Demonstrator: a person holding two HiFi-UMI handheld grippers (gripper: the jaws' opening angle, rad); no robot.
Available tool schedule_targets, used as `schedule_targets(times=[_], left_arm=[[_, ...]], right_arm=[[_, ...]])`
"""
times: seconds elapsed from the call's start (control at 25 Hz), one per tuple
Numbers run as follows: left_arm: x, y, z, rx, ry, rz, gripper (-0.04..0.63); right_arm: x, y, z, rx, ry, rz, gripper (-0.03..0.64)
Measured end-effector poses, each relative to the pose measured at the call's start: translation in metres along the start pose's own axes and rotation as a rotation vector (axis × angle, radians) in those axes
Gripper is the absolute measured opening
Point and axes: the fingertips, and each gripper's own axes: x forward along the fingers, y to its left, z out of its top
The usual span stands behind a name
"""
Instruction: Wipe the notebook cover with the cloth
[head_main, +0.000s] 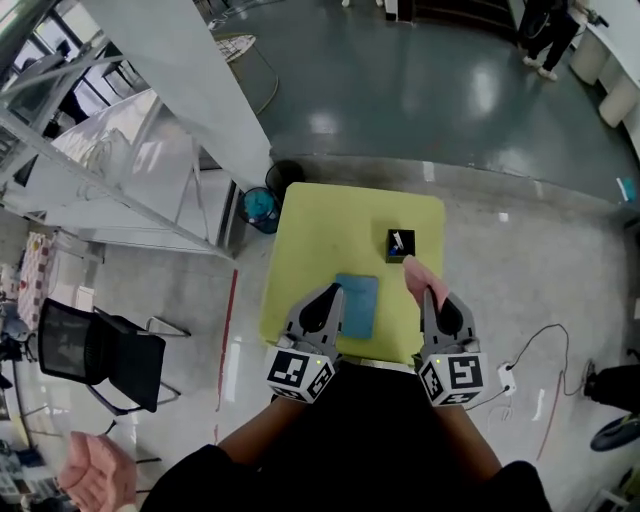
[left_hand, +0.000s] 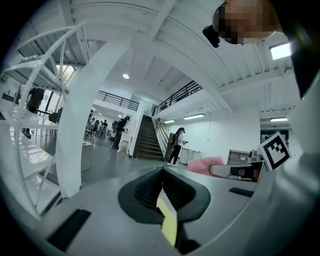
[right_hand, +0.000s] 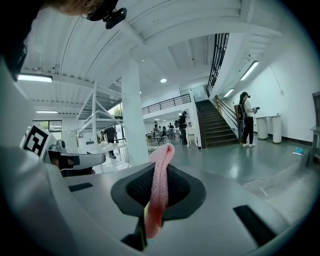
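"Yellow-green table (head_main: 300, 240), square top: item one. What lies on it?"

"Item two: blue notebook (head_main: 358, 305), closed and flat, near the table's front edge, about mid-width. Item three: small black box (head_main: 400, 245), on the table behind the notebook and toward the right side. It holds something white and blue, too small to name."

"And the grippers?"

"Item four: left gripper (head_main: 333, 292), over the table's front edge, its tip at the notebook's left side. Whether it touches the cover cannot be told. In the left gripper view the jaws are together at the tip with nothing between them, and a sliver of the table's yellow shows through the slot below. Item five: right gripper (head_main: 428, 292), over the table's front right part, jaws clamped on item six."

"Item six being?"

"Pink knitted cloth (right_hand: 160, 185). It stands up out of the jaws and past the tip, above the table to the right of the notebook, apart from the cover."

"Anything round the table?"

"Teal bin (head_main: 260, 208) on the floor at the table's back left corner. Black office chair (head_main: 95, 350) well off the table's left side. White power strip (head_main: 507, 378) with its cable on the floor, off the table's front right corner."
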Motion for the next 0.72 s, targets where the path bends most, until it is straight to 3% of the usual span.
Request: schedule_targets(times=[0.24,0.72], left_arm=[[-0.009,0.01,0.008,0.025,-0.014,0.022,0.015],[-0.008,0.018,0.011,0.05,-0.015,-0.023,0.015]], right_arm=[[0.003,0.004,0.011,-0.018,-0.026,-0.022,0.041],[0.005,0.027,0.002,-0.024,-0.011,-0.051,0.04]])
